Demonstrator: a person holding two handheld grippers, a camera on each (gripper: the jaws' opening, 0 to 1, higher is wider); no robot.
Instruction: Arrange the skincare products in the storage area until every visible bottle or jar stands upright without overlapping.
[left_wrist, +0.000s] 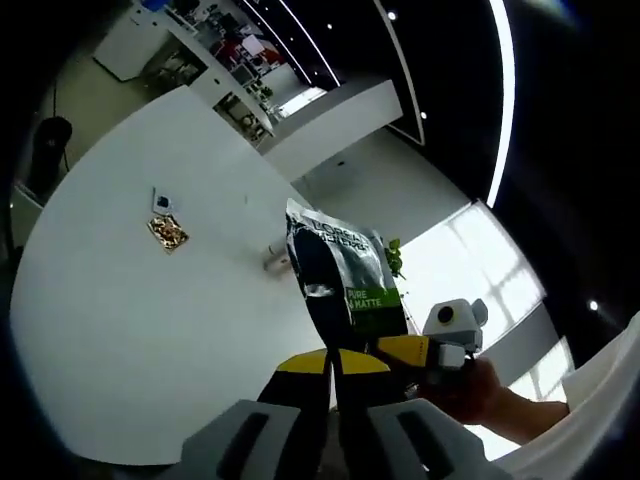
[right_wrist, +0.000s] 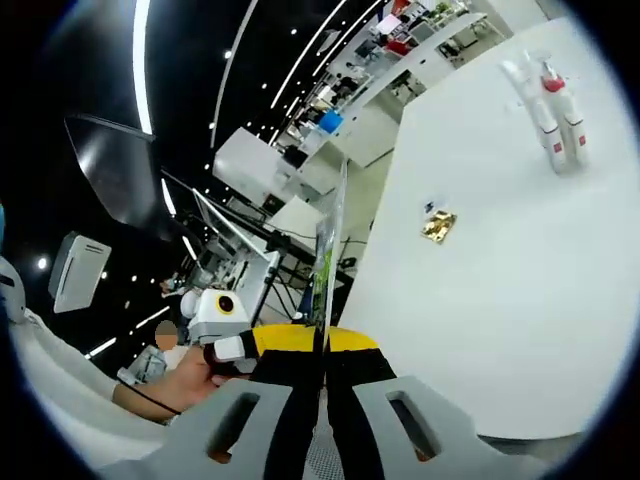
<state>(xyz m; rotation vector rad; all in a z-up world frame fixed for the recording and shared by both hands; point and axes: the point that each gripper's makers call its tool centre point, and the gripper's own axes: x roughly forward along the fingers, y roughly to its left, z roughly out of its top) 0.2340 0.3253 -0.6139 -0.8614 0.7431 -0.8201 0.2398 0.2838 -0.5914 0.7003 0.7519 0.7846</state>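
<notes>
Left hand-held gripper (left_wrist: 332, 365) clamped on a dark sachet (left_wrist: 340, 285) w/ green label reading "PURE & MATTE", jaws pinched tight on its bottom edge, pack lifted above the white surface (left_wrist: 130, 330), not touching it. Same sachet seen edge-on in right gripper view (right_wrist: 325, 260), just a thin vertical sliver rising from betw the yellow-tipped jaws of the right hand-held gripper (right_wrist: 322, 345), also closed on it. So both pinching the same pack from opposite sides.

Right hand-held gripper poking into left gripper view from lower right (left_wrist: 425, 352), yellow tips against the sachet's lower edge, person's hand (left_wrist: 478, 392) behind it. Left one visible in right gripper view at lower left (right_wrist: 275, 342), hand (right_wrist: 185, 385) wrapped round it.

On the surface: small gold foil packet (left_wrist: 167, 234) lying flat, small grey-white square item (left_wrist: 162, 201) just beside it. Gold packet also in right gripper view (right_wrist: 439, 226). Couple of white bottles w/ red bits (right_wrist: 556, 118) standing close together near far edge, well apart from the packet. Some small silvery thing behind the sachet in left gripper view (left_wrist: 276, 260), can't tell what
</notes>
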